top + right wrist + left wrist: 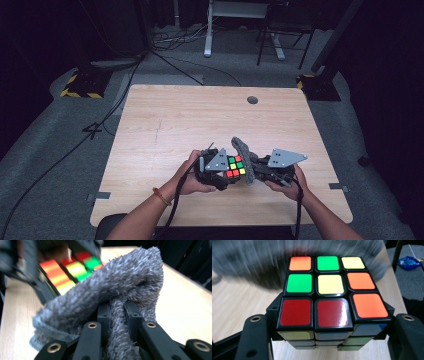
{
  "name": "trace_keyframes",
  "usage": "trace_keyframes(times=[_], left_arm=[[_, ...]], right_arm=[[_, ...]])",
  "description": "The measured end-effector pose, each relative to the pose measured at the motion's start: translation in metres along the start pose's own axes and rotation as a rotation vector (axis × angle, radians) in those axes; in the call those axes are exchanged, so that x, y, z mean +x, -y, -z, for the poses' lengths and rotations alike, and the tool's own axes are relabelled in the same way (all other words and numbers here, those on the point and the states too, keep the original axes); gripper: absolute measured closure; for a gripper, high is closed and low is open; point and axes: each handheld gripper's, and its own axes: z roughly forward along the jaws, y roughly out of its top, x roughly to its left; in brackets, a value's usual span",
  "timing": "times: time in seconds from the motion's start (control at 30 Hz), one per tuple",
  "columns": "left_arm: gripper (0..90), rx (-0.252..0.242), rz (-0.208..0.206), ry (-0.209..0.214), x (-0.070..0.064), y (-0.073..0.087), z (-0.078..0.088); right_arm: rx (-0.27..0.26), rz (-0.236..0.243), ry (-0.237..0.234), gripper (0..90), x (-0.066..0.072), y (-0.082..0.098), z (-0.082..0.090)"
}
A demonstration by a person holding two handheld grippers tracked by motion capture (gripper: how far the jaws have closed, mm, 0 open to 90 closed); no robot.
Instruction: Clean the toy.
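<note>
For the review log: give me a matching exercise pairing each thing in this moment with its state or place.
Things:
1. puzzle cube
2. grey cloth
3. round hole
4. table

States or places:
A. pinched between the right gripper jaws
B. pale wood top, bearing nothing at its far end
C. clamped in the left gripper
D. near the table's far edge

Pairs: 1-C, 2-A, 3-D, 4-B

Behind the cube (329, 290) in the left gripper view, the grey cloth (262, 262) is smearing into a blur, so its folds are not readable. The cube's lower layers are being cut off by the bottom edge, between the two black jaws. In the right gripper view the cube (67, 272) is showing blurred behind the cloth (112, 290), which is hiding its lower part.
</note>
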Motion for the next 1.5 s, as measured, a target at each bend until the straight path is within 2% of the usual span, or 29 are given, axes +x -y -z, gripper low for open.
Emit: trace_keyframes(times=[0.1, 0.17, 0.2, 0.27, 0.33, 0.43, 0.53, 0.6, 0.63, 0.77, 0.83, 0.97, 1.03, 1.07, 1.13, 1.2, 1.27, 1.3, 1.37, 1.43, 1.5], left_arm=[[33.2, -0.018, 0.023, -0.003, 0.004, 0.001, 0.003], [33.2, -0.015, 0.039, -0.013, 0.008, 0.004, 0.004], [33.3, -0.014, 0.046, -0.006, 0.011, 0.006, 0.004], [33.3, 0.026, 0.039, -0.043, 0.016, 0.010, 0.002], [33.2, 0.029, 0.070, -0.008, 0.020, 0.015, 0.000], [33.2, 0.025, 0.058, 0.009, 0.016, 0.014, -0.001], [33.3, 0.027, 0.036, 0.027, 0.009, 0.010, -0.004], [33.1, 0.051, 0.017, 0.006, 0.005, 0.008, -0.009], [33.1, 0.060, 0.024, 0.004, 0.005, 0.009, -0.010], [32.8, 0.091, 0.014, 0.011, 0.003, 0.008, -0.017], [32.8, 0.117, 0.004, 0.013, 0.001, 0.008, -0.021], [32.8, 0.152, -0.015, 0.010, -0.002, 0.008, -0.029], [32.9, 0.162, -0.015, 0.004, -0.003, 0.008, -0.031], [33.1, 0.156, -0.012, 0.011, -0.002, 0.008, -0.031], [33.2, 0.138, -0.009, -0.002, -0.001, 0.008, -0.028], [33.2, 0.102, 0.001, 0.003, 0.002, 0.006, -0.021], [33.3, 0.069, 0.003, -0.015, 0.003, 0.005, -0.013], [33.3, 0.051, 0.013, -0.009, 0.004, 0.005, -0.010], [33.3, 0.022, 0.009, -0.022, 0.005, 0.004, -0.004], [33.3, -0.013, 0.015, -0.011, 0.006, 0.003, 0.001], [33.3, -0.030, 0.008, -0.009, 0.004, 0.001, 0.003]], right_arm=[[0.064, -0.030, -0.047, 77.7, -0.003, 0.004, -0.007], [0.089, -0.023, -0.066, 77.7, -0.001, 0.003, -0.009], [0.087, -0.016, -0.071, 77.7, 0.000, 0.002, -0.008], [0.069, -0.013, -0.088, 77.7, 0.001, -0.001, -0.004], [0.040, -0.012, -0.092, 77.5, 0.002, -0.005, 0.002], [0.006, -0.002, -0.070, 77.5, 0.005, -0.009, 0.007], [-0.001, -0.005, -0.034, 77.5, 0.003, -0.008, 0.006], [0.010, 0.006, -0.019, 77.6, 0.003, -0.005, 0.003], [0.005, 0.004, -0.014, 77.7, 0.004, -0.004, 0.003], [-0.051, 0.010, -0.034, 78.1, 0.008, -0.010, 0.008], [-0.046, 0.036, -0.029, 78.1, 0.014, -0.013, 0.007], [-0.049, 0.024, -0.050, 78.0, 0.014, -0.012, 0.005], [-0.037, 0.046, -0.032, 77.9, 0.016, -0.014, 0.003], [-0.028, 0.062, -0.015, 77.9, 0.017, -0.014, 0.003], [-0.018, 0.052, -0.001, 77.9, 0.013, -0.012, 0.003], [0.012, 0.048, 0.038, 77.9, 0.007, -0.008, 0.002], [0.024, -0.003, 0.040, 77.9, -0.002, -0.001, 0.001], [0.032, -0.020, 0.042, 77.9, -0.006, 0.002, 0.000], [0.025, -0.071, 0.014, 77.9, -0.012, 0.007, -0.003], [0.054, -0.072, 0.000, 77.9, -0.012, 0.011, -0.010], [0.065, -0.080, -0.048, 77.8, -0.009, 0.014, -0.017]])
